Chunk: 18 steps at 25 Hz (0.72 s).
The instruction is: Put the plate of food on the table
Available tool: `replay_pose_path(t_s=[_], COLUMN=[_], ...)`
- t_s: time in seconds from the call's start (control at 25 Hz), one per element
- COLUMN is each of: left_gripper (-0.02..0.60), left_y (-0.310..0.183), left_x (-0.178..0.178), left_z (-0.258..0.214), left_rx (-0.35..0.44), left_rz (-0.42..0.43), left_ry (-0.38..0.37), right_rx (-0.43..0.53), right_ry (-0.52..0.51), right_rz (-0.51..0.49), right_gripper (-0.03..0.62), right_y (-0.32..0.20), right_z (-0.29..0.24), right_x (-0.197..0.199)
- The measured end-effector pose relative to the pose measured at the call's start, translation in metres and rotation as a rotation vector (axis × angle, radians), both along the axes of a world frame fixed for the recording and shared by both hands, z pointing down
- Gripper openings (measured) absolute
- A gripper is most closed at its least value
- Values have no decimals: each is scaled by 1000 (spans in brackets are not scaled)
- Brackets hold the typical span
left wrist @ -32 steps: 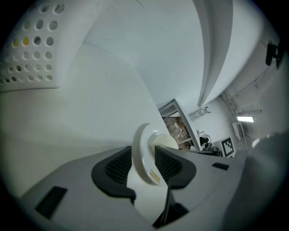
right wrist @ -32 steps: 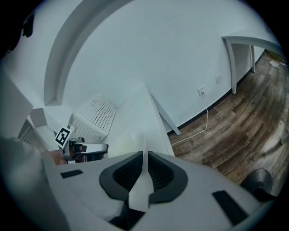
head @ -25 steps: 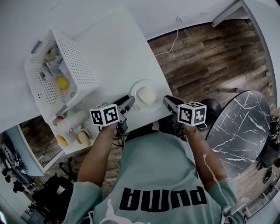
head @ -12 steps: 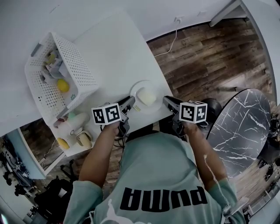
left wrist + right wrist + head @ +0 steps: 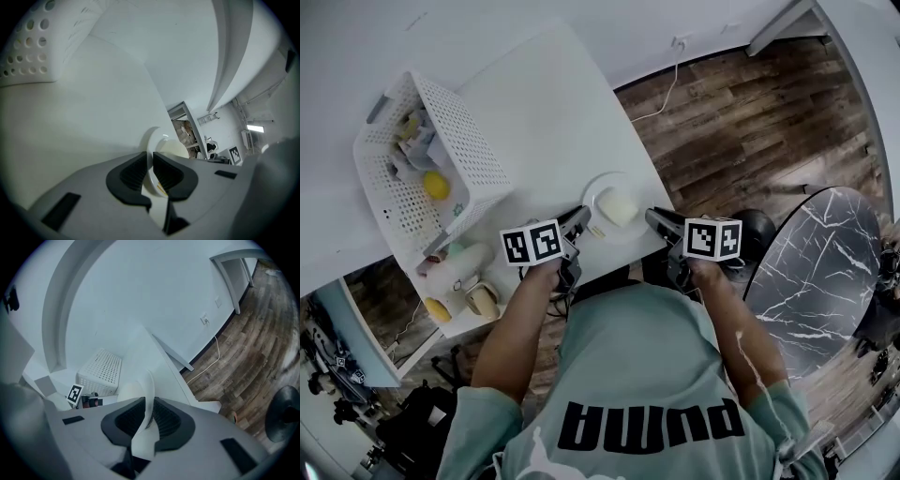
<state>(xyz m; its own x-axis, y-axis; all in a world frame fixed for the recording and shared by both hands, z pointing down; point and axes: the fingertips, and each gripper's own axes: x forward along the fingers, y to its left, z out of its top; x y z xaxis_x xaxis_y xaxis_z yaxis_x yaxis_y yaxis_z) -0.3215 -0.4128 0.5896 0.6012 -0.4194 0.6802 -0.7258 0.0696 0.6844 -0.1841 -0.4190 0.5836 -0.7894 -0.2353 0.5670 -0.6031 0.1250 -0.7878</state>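
At the near edge of the white table [image 5: 539, 103], directly in front of the person:

- Plate [image 5: 593, 191]: white, round, set between the two grippers. Whether it sits flat on the table or is raised just clear of it cannot be told.
- Food [image 5: 619, 206]: one pale, rounded block in the middle of the plate.
- Left gripper [image 5: 580, 218]: at the plate's left side. Its jaws have just been closing, and the dark pads now stand close together with the plate's rim pinched between them.
- Right gripper [image 5: 652, 218]: at the plate's right side, with its pads clamped on the opposite rim.
- Basket [image 5: 474, 150]: white, perforated, further back and to the left on the table, well apart from the plate. It holds a yellow item [image 5: 437, 185] among other things.
- Floor [image 5: 750, 103]: dark wood planks, to the right of the table.
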Motion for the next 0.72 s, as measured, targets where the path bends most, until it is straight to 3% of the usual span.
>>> replay_pose_path(t_s=[0.28,0.72], left_gripper=[44,37], left_y=[6,18], left_x=[1,2], left_z=[0,-31], left_rx=[-26,22], left_rz=[-7,-21], left_ry=[18,104], right_rx=[-10,28], right_ry=[-10,-8], right_rz=[37,110], right_gripper=[37,34], right_y=[1,14], right_z=[-3,-28], right_x=[3,5])
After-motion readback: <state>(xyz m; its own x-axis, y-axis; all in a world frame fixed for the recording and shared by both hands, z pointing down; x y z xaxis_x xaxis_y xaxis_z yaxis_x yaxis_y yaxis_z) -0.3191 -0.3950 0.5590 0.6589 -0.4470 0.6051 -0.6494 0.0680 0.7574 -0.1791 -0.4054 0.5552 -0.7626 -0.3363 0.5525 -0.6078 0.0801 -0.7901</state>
